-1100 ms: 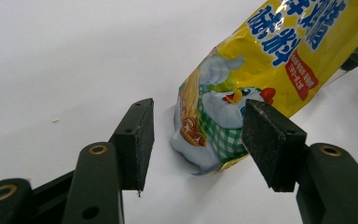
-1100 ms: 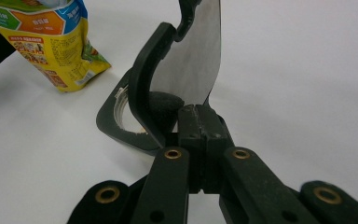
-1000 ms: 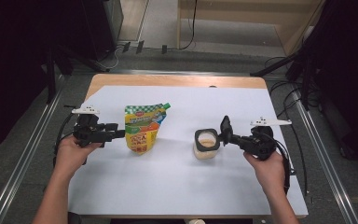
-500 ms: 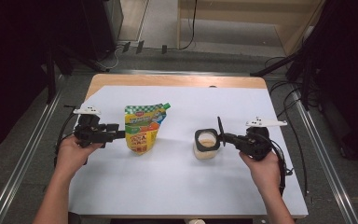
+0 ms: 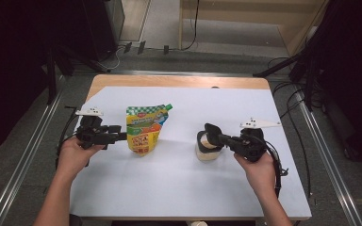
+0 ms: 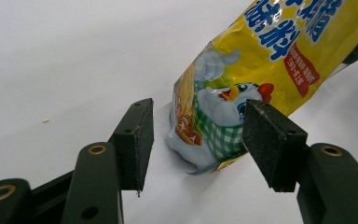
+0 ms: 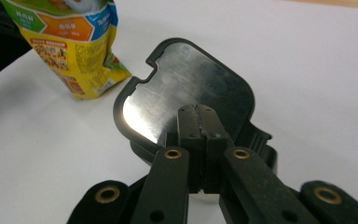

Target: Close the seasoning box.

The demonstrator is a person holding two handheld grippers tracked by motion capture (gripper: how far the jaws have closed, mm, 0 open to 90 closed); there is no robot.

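Note:
A yellow and green spouted pouch (image 5: 143,129) lies on the white sheet left of centre. My left gripper (image 5: 122,136) is at its left edge. In the left gripper view the pouch's lower corner (image 6: 205,135) sits between my open jaws (image 6: 200,121), and a gap shows at the left pad (image 6: 137,140). Right of centre stands a small pale jar (image 5: 207,151) with its black lid (image 5: 210,129) raised. My right gripper (image 5: 218,137) is shut, its tips (image 7: 197,112) against the lid's shiny face (image 7: 186,74). I cannot tell if they pinch anything.
The white sheet (image 5: 169,188) covers a wooden table whose far edge (image 5: 179,81) is bare. Metal rails run along both sides, and cables (image 5: 292,101) lie on the floor at the right. In the right gripper view the pouch (image 7: 70,42) shows at upper left.
My right gripper has moved left toward the jar, and the raised lid has swung left with it, over the jar. The left gripper and pouch have stayed still.

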